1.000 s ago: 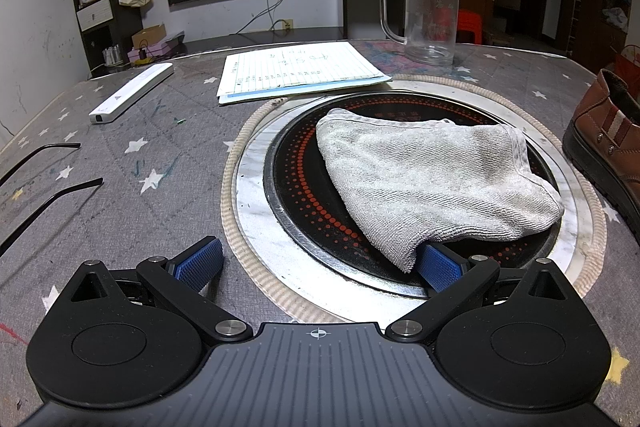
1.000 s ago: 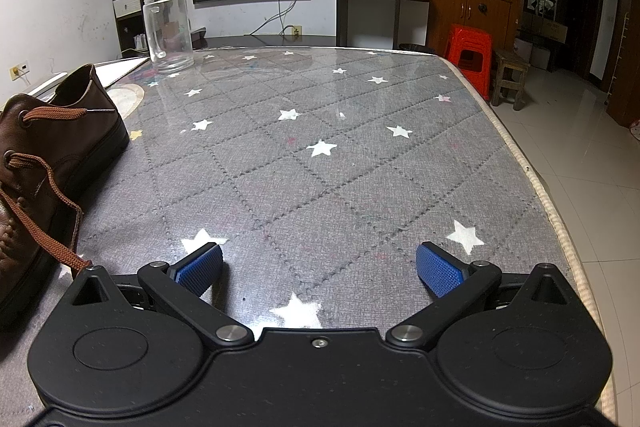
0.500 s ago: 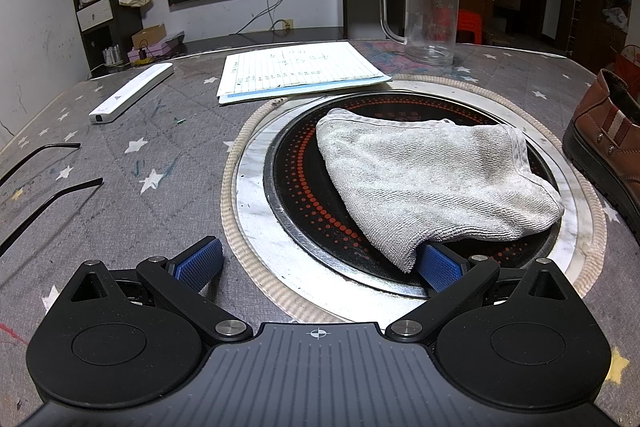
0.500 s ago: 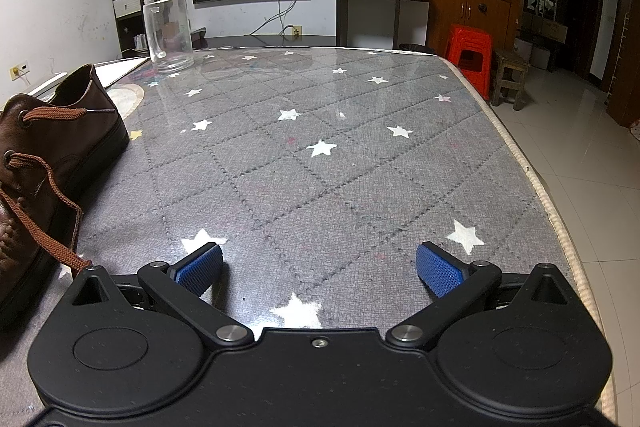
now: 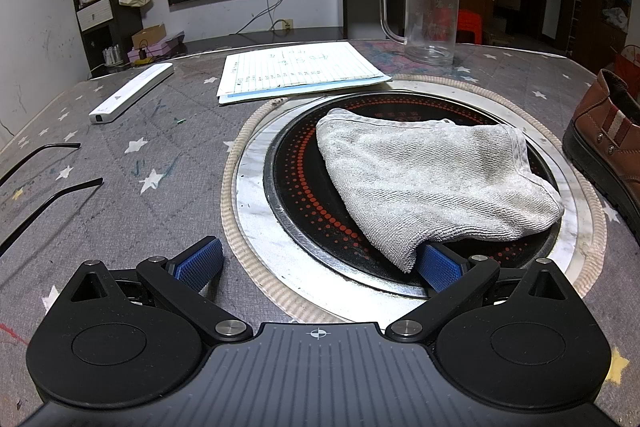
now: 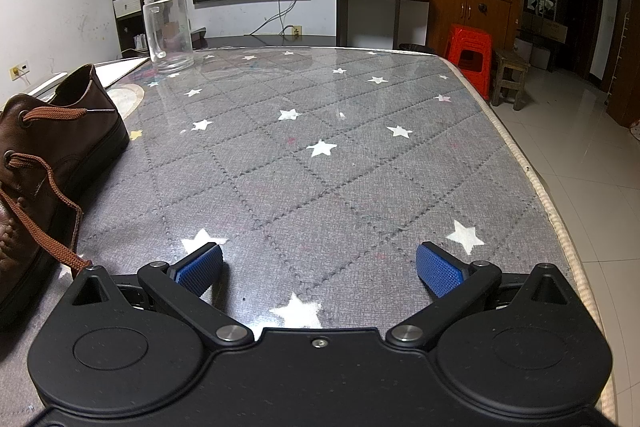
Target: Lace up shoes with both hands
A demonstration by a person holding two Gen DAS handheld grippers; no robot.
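While the left gripper (image 5: 318, 259) and right gripper (image 6: 320, 269) gape empty beside the shoe (image 6: 44, 163), lacing seems unstarted; next, each should pinch 1 lace (image 6: 48, 223) end.

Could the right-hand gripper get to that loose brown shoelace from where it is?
Probably yes: the right gripper is open, and the shoelace trails just off its left, with only bare table around.

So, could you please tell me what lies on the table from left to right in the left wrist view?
Black glasses arms → white remote → lined paper → grey cloth on the round cooktop → brown shoe.
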